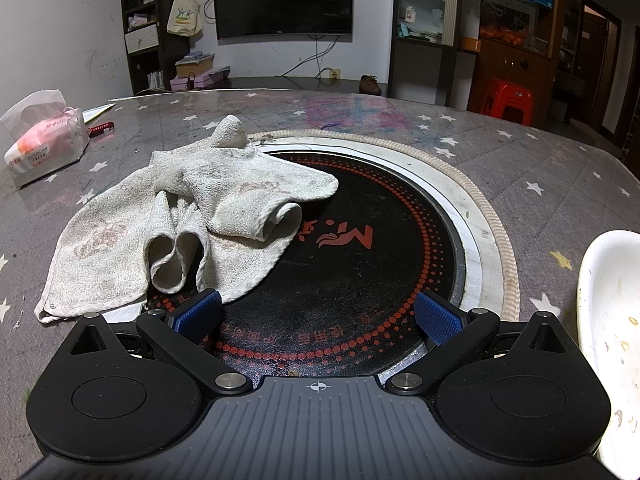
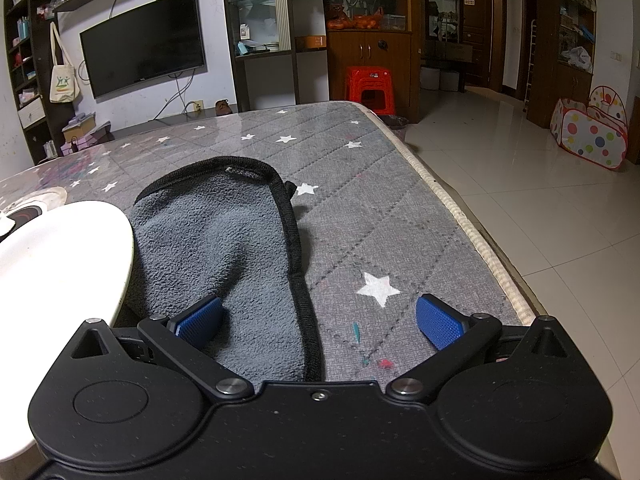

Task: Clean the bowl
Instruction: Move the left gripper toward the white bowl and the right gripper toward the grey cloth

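Observation:
A white bowl [image 1: 610,344] with food specks inside sits at the right edge of the left wrist view; it also shows at the left of the right wrist view [image 2: 60,260]. A crumpled, stained white towel [image 1: 188,216] lies partly on the black induction cooktop [image 1: 360,256]. My left gripper [image 1: 318,314] is open and empty over the cooktop, just right of the towel. A grey fleece cloth [image 2: 224,248] with a black hem lies right of the bowl. My right gripper [image 2: 318,316] is open and empty, low over the cloth's near end.
The table wears a grey star-print cover [image 2: 380,216]; its right edge [image 2: 480,240] drops to a tiled floor. A tissue pack [image 1: 44,140] and a red pen [image 1: 100,128] lie at the far left. A red stool [image 2: 370,88] stands beyond the table.

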`<control>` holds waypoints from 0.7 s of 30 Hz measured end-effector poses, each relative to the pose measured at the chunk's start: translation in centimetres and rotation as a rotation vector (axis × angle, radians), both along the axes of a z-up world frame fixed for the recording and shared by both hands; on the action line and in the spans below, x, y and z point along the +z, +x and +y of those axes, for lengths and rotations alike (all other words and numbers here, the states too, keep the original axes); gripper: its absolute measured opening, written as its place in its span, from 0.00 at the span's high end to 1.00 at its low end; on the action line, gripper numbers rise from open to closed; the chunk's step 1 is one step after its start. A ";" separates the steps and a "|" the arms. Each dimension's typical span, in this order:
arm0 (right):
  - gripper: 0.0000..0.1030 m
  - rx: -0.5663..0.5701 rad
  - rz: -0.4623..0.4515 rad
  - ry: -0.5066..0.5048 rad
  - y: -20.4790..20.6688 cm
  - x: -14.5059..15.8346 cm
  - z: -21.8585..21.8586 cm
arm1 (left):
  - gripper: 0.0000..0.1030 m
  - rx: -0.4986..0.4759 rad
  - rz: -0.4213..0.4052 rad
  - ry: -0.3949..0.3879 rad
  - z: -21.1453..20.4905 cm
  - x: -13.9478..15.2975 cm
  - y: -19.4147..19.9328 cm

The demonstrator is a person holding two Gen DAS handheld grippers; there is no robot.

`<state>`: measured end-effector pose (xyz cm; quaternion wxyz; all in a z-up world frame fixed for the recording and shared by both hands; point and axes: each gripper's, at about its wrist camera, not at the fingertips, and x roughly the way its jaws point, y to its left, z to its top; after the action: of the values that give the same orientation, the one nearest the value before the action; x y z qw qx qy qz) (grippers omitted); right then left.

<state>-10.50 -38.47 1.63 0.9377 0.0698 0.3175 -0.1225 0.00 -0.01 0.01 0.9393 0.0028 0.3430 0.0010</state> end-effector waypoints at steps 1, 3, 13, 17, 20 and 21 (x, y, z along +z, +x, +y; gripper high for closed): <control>0.00 0.000 0.000 0.000 0.0 0.0 0.0 | 0.00 0.000 0.000 0.000 0.0 0.0 0.0; 0.00 0.000 0.000 0.000 -0.1 0.1 0.0 | 0.00 0.000 0.000 0.000 0.0 0.0 0.0; 0.00 0.000 0.000 0.000 -0.3 0.3 0.0 | 0.00 -0.008 -0.001 -0.002 -0.1 0.1 0.0; 0.00 0.000 -0.001 0.002 -0.3 0.2 0.0 | 0.00 -0.004 -0.001 0.000 -0.1 0.1 -0.1; 0.00 0.000 -0.002 0.007 0.0 -0.1 0.0 | 0.00 0.008 0.011 0.001 0.0 0.1 -0.2; 0.00 0.000 -0.002 0.007 0.1 -0.2 0.0 | 0.00 0.017 0.020 0.001 0.2 0.2 -0.3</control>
<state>-10.39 -38.47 1.47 0.9377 0.0734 0.3171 -0.1212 -0.34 0.18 0.18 0.9358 0.0006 0.3525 0.0089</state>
